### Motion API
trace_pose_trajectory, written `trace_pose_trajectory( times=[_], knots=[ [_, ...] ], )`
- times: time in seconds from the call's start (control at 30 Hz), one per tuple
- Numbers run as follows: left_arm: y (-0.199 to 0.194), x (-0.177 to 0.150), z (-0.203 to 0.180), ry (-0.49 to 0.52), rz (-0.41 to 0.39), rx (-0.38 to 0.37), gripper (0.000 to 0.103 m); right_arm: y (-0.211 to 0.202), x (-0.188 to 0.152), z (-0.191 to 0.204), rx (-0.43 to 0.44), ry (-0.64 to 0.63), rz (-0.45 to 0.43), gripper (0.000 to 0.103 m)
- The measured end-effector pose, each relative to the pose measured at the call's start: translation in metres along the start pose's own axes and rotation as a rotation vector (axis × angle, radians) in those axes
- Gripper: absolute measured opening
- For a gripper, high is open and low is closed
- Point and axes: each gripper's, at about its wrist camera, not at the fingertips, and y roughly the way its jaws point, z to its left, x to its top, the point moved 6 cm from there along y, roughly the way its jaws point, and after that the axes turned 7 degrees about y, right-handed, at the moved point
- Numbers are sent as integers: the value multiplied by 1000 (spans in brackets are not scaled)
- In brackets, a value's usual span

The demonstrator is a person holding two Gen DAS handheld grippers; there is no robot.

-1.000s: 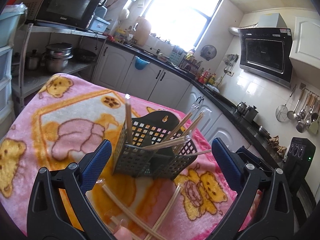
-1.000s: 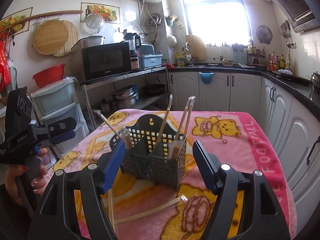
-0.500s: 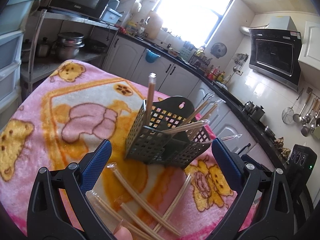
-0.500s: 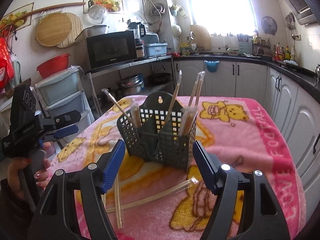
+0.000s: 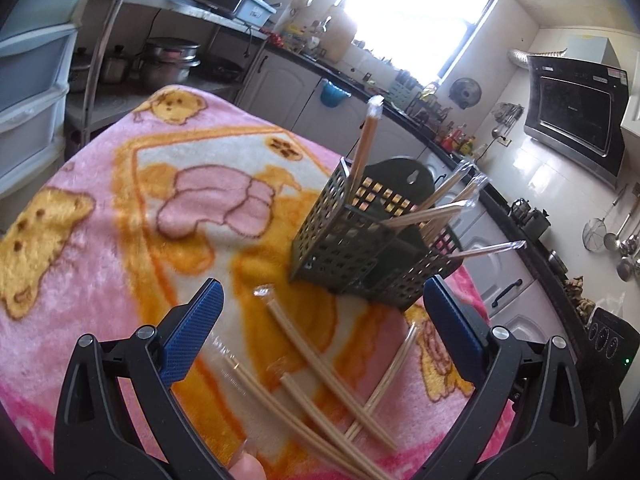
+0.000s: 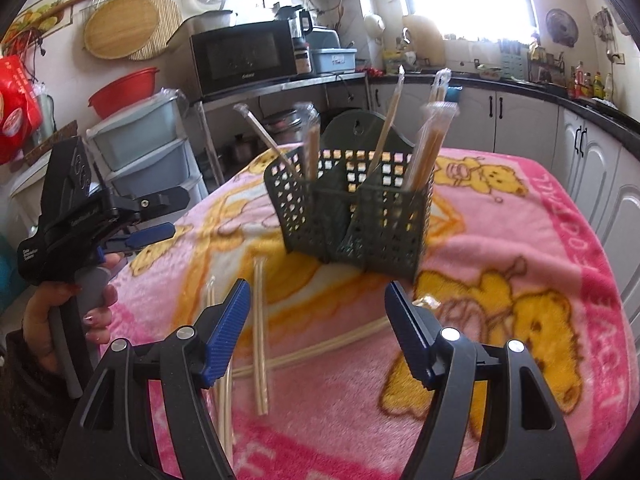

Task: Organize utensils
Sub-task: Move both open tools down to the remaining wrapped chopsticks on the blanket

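Note:
A dark green perforated utensil holder stands on the pink blanket and also shows in the right wrist view. Several wrapped chopstick pairs stand in it. More wrapped chopsticks lie loose on the blanket in front of it, also in the right wrist view. My left gripper is open and empty above the loose chopsticks. My right gripper is open and empty, short of the holder. The left gripper also shows in the right wrist view at the table's left edge.
The pink bear blanket covers the whole table. A metal shelf with pots and plastic drawers stand left of the table. Kitchen cabinets run behind it, and the table edge drops off on the right.
Both grippers have pulled back from the holder and tilted down, so more loose chopsticks show in front. Both stay open and empty. The holder has not moved.

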Motion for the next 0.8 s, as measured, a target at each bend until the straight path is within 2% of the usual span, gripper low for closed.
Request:
trace_pose_trajectory(
  times=[0.6,0.8],
  knots=[
    [16,-40,38,-86,116,76,92,16,-43,14,41,-20,122,60],
    [24,-53,47,-158,164,41,78,21,-52,16,48,-21,154,58]
  ],
)
